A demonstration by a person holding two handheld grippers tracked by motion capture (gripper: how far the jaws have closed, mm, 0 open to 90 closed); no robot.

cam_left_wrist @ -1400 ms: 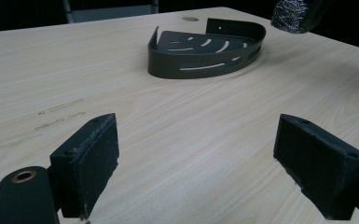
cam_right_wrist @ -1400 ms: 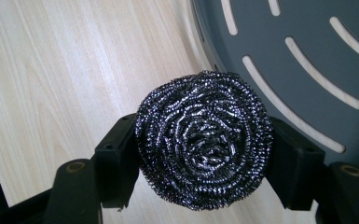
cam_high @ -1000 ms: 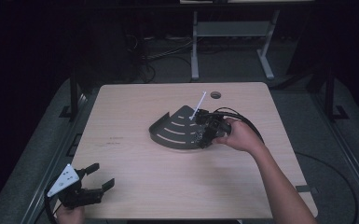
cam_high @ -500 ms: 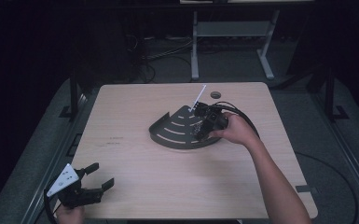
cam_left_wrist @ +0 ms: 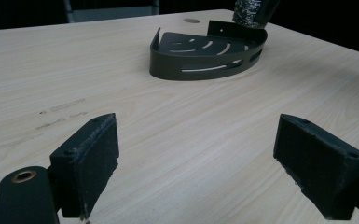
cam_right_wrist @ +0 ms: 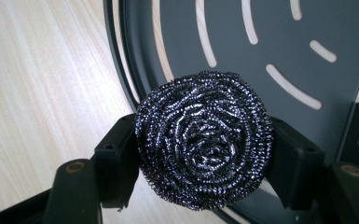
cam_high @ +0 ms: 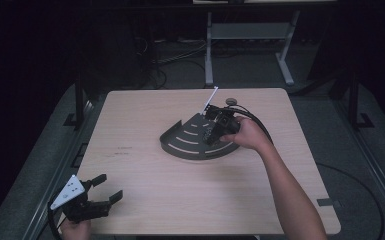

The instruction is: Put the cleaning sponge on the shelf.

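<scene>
Jaws spread wide on the left hand-held gripper (cam_high: 97, 195), idle at the near corner of the tabletop (cam_high: 145, 200). Farther out, the right hand-held gripper (cam_right_wrist: 204, 156) is clamped on a steel wool scourer (cam_right_wrist: 204, 145), held above the slotted dark corner caddy (cam_high: 190, 145) mid-table.

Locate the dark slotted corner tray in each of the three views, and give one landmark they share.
High view: the tray lies mid-table, under the right hand-held gripper.
Left gripper view: upper centre, far across the table.
Right gripper view: top right, behind the steel scourer.
Shared landmark: the tray's curved slots.
</scene>
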